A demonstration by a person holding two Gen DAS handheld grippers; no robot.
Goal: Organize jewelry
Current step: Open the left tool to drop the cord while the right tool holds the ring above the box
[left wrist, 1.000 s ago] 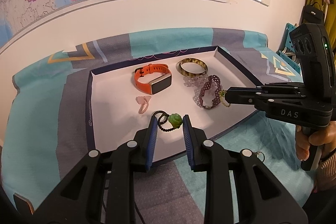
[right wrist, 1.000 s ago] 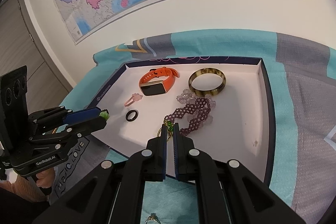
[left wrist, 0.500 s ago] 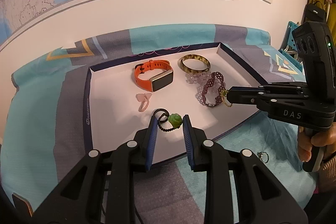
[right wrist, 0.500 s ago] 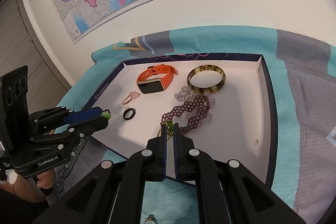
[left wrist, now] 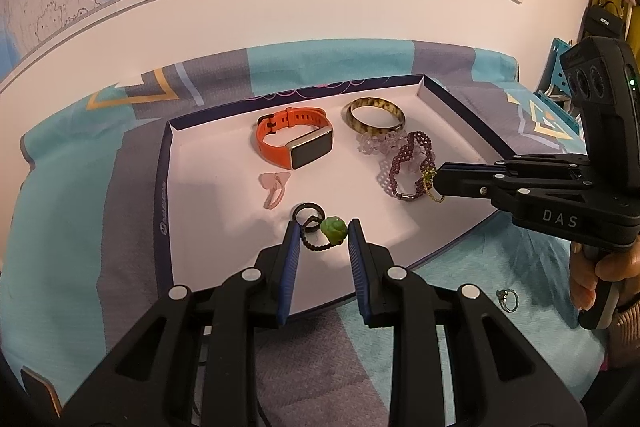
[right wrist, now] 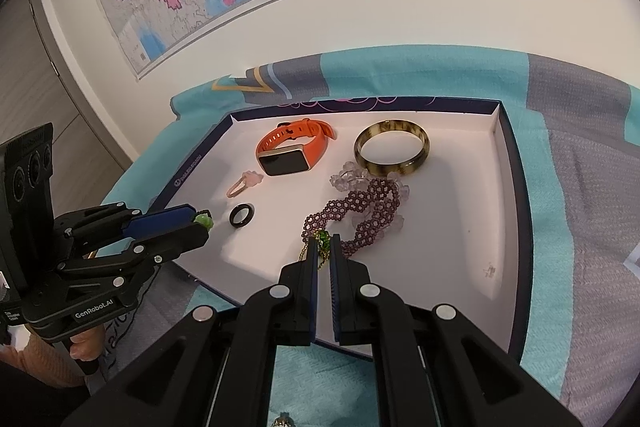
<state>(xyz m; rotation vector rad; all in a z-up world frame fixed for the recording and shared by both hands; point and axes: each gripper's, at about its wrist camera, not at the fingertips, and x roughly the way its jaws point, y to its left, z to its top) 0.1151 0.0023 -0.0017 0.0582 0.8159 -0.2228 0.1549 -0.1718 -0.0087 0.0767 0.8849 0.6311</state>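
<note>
Left wrist view reads "DAS" on the right gripper, fingers clenched on a gold-green chain beside the tray; "GenRobot.AI" marks the left gripper, grasping a green charm.

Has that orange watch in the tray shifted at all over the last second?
No. The orange watch lies in the same spot, just left of the amber bangle near the tray's far wall; small picture shifts come from the cameras.

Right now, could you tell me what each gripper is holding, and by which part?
The left gripper pinches the green bead of a black cord charm; the right gripper is shut on the green-and-gold chain, by its green beads.
</note>
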